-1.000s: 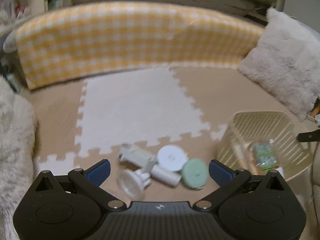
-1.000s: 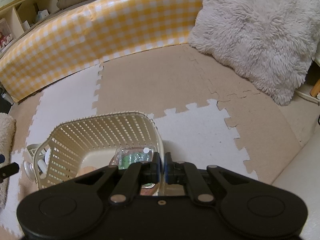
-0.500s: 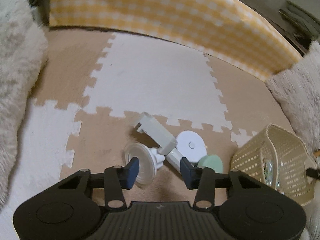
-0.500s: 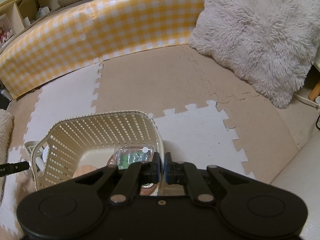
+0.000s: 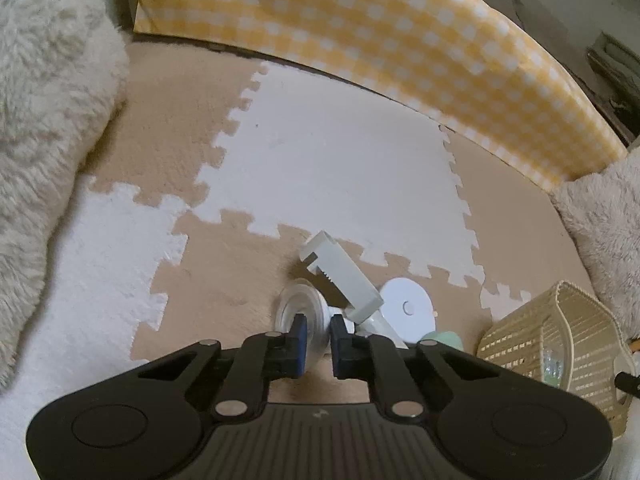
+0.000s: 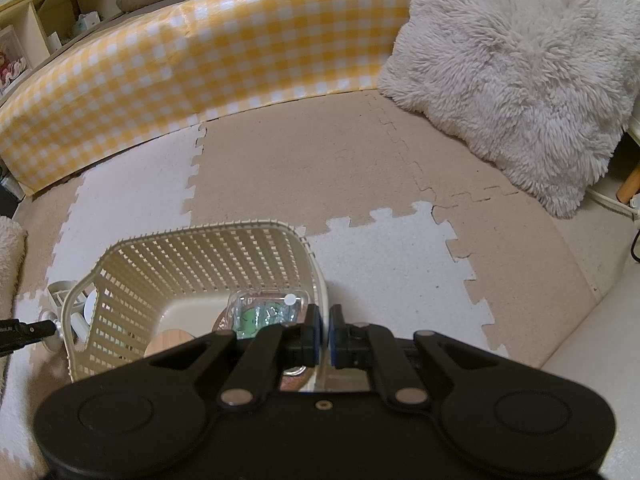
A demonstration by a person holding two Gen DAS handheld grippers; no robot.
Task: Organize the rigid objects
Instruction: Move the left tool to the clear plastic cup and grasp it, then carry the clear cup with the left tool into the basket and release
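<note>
In the left wrist view my left gripper [image 5: 318, 340] is shut on the clear suction cup [image 5: 298, 310] of a white phone holder [image 5: 340, 276] lying on the foam mat. A white disc [image 5: 408, 312] and a mint green lid [image 5: 442, 339] lie just right of it. In the right wrist view my right gripper [image 6: 324, 336] is shut on the near rim of the cream lattice basket [image 6: 200, 264]. Inside the basket are a clear packet with green contents [image 6: 264, 314] and a wooden piece [image 6: 170, 340].
A yellow checked cushion barrier [image 5: 360, 32] runs along the back of the mat. Fluffy white pillows sit at the left [image 5: 44, 100] and at the right [image 6: 512, 72]. The basket also shows at the right of the left wrist view [image 5: 552, 344]. Shelves [image 6: 48, 12] stand behind.
My left gripper has moved forward and down to the phone holder and closed from wide open onto its suction cup. The right gripper has stayed shut on the basket rim.
</note>
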